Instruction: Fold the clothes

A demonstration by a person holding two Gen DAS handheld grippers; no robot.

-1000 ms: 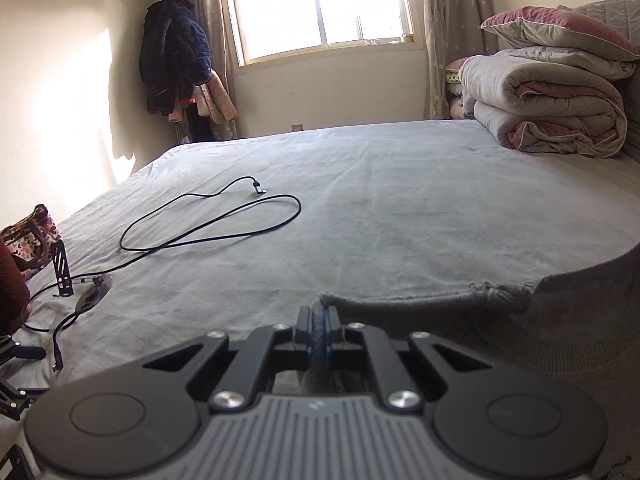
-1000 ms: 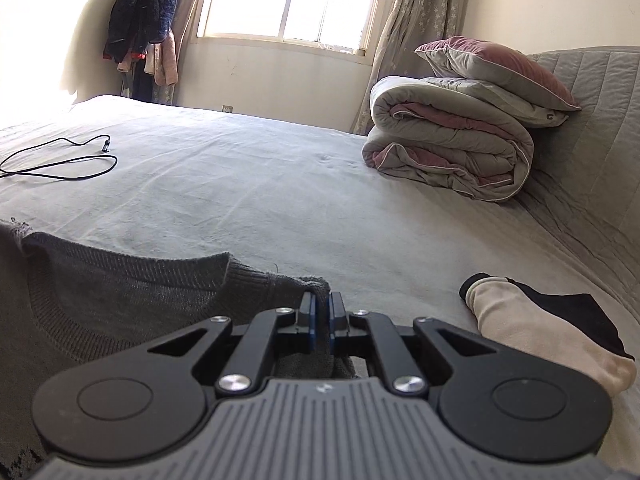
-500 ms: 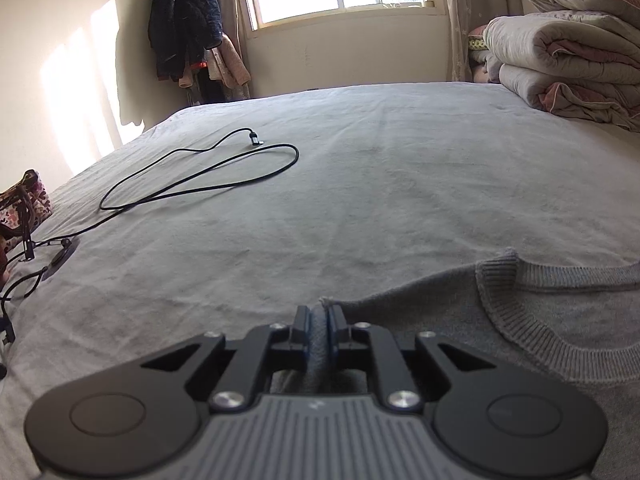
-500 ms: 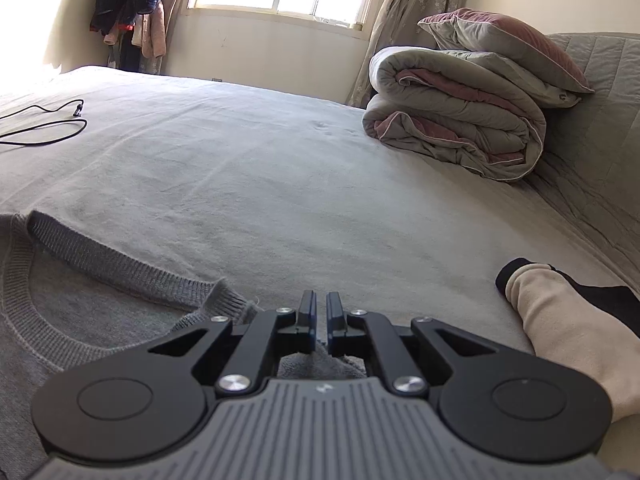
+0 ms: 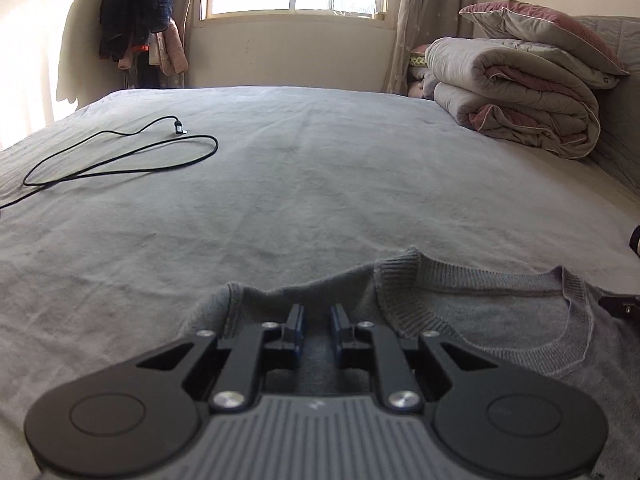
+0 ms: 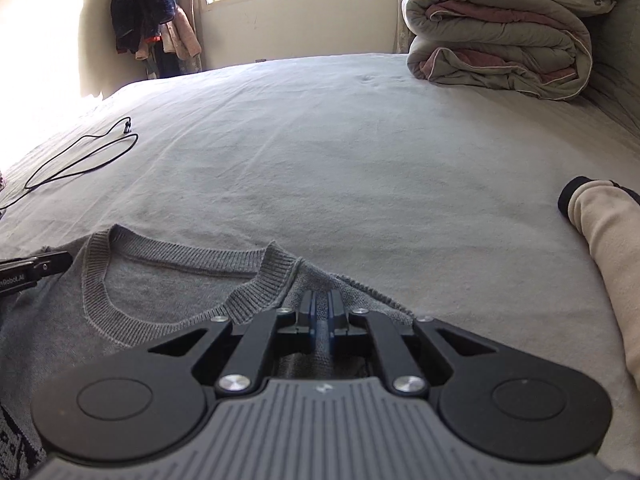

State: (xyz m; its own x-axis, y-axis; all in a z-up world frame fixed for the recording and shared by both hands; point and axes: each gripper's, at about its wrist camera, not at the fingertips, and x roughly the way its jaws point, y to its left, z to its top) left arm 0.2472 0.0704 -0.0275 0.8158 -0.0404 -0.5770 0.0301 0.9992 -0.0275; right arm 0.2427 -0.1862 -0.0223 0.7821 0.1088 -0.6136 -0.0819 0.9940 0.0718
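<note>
Lying flat on bed point(image 5: 320, 184), grey sweater point(image 6: 168, 300), left tool point(image 5: 318, 316) parted, right tool point(image 6: 321, 312) clamped on shoulder.

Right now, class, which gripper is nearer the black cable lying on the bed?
Left. The left gripper sits at the sweater's shoulder on the cable's side; the right gripper is across the collar, farther from it.

Each gripper point(image 5: 318, 316) point(image 6: 321, 308) is black, with blue-padded fingers, silver screws and a ribbed grey housing.
</note>
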